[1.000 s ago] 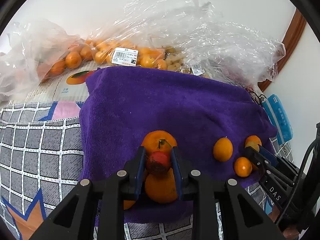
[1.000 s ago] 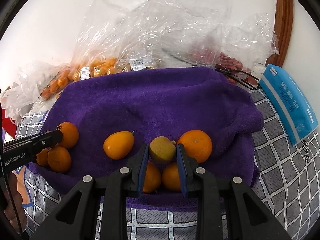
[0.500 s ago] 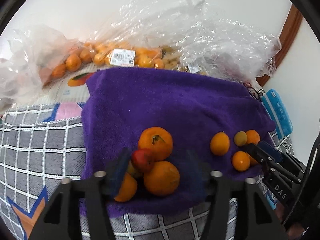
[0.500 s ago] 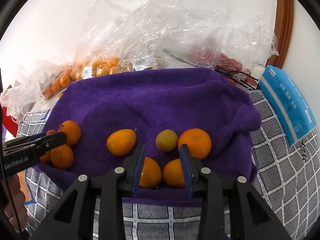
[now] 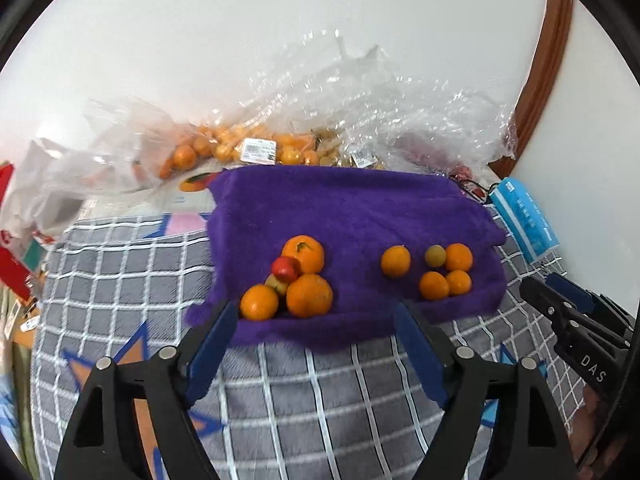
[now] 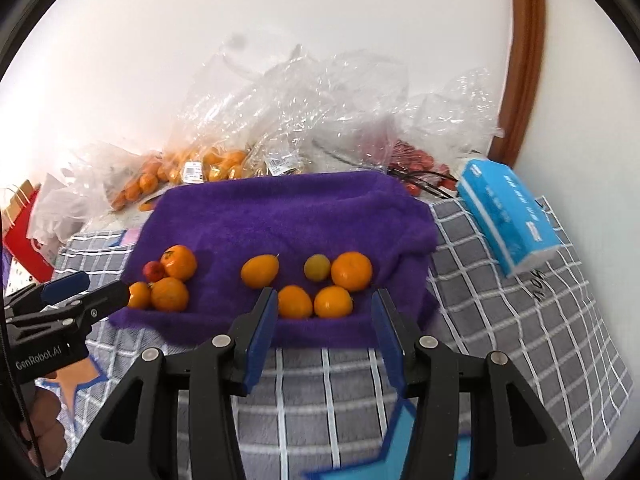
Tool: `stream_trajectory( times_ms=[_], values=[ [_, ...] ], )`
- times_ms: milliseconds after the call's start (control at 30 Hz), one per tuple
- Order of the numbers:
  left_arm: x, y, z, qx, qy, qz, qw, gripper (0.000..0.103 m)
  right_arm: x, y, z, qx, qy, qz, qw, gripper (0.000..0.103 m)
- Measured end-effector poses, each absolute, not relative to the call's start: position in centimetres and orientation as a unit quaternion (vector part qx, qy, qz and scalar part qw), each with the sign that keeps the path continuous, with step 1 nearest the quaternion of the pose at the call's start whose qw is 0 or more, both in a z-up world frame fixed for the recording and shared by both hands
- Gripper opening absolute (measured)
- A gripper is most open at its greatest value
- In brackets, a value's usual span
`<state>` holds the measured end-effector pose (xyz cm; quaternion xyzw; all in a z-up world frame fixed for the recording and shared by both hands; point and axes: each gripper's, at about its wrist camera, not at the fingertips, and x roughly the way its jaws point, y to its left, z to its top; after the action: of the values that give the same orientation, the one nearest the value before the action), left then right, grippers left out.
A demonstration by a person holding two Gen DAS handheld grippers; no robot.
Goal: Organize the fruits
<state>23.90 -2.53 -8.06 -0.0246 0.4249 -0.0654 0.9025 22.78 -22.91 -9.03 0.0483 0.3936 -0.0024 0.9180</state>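
1. Both hand-held grippers hover empty above the near edge of a purple towel (image 5: 348, 208) spread over a grey checked cloth (image 5: 120, 264). The left gripper (image 5: 316, 336) has its blue pads spread wide and opening further, nothing between them. The right gripper (image 6: 324, 324) stands parted more narrowly, its jaws also opening, gripping nothing; the two oranges seen between its pads lie on the towel beyond.

2. The fruit lies in two groups on the towel. On the left, a small red fruit (image 5: 286, 268) sits among three oranges (image 5: 309, 295), with a pale yellowish fruit wedged between them. On the right, a yellow-green fruit (image 6: 317, 267) rests just beside four oranges, an oval one (image 6: 260, 271) set slightly apart.

3. The step in hand looks like a release and pull-back. Done well, each gripper would clear the piles before turning toward the clear plastic bags (image 6: 288, 120) at the back, so no pad nudges a round fruit off the towel's front edge.

4. Hard to make out: the bags' crinkled film blurs their contents, though orange fruit and something red show through. The fisheye rim cuts off a red bag (image 6: 20, 224) at left, and the hands under each gripper barely show. A blue tissue pack (image 6: 508, 216) lies at right.
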Motion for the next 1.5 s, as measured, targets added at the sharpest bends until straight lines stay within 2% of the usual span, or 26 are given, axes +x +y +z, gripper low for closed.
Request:
stream_trajectory(
  times_ms=[167,200,300,333,467,533,633,933,1500],
  values=[
    [19.5,-2.1,-5.5,-0.029,0.395,-0.058,0.916,0.091,18.6,-23.5,-7.1,0.056,0.39,-0.022,0.919,0.048],
    [18.6,-2.1,-5.1,-0.027,0.39,-0.055,0.919,0.092,17.8,-23.6,-6.8,0.058,0.387,-0.021,0.92,0.051],
    [16.1,-2.4,-3.9,-0.02,0.376,-0.051,0.925,0.098,15.0,-23.5,-5.6,0.048,0.371,-0.028,0.927,0.075],
    [15.2,-2.6,-3.6,-0.015,0.373,-0.049,0.927,0.1,13.9,-23.5,-5.2,0.046,0.36,-0.031,0.931,0.08],
    [12.2,-2.9,-2.7,-0.013,0.361,-0.044,0.931,0.1,10.4,-24.0,-3.7,0.051,0.34,-0.025,0.939,0.09],
    [10.9,-3.0,-2.4,-0.014,0.359,-0.042,0.932,0.1,8.8,-24.4,-3.1,0.058,0.33,-0.031,0.942,0.098],
    [8.8,-3.2,-2.1,-0.013,0.351,-0.041,0.935,0.1,6.6,-24.9,-2.4,0.06,0.323,-0.039,0.944,0.101],
    [4.4,-4.2,-1.3,0.008,0.332,-0.035,0.943,0.1,1.8,-25.9,-2.4,0.057,0.313,-0.063,0.946,0.101],
    [2.5,-3.8,-0.7,0.002,0.313,-0.026,0.95,0.1,-0.8,-25.1,-1.8,0.039,0.293,-0.058,0.954,0.101]
  ],
)
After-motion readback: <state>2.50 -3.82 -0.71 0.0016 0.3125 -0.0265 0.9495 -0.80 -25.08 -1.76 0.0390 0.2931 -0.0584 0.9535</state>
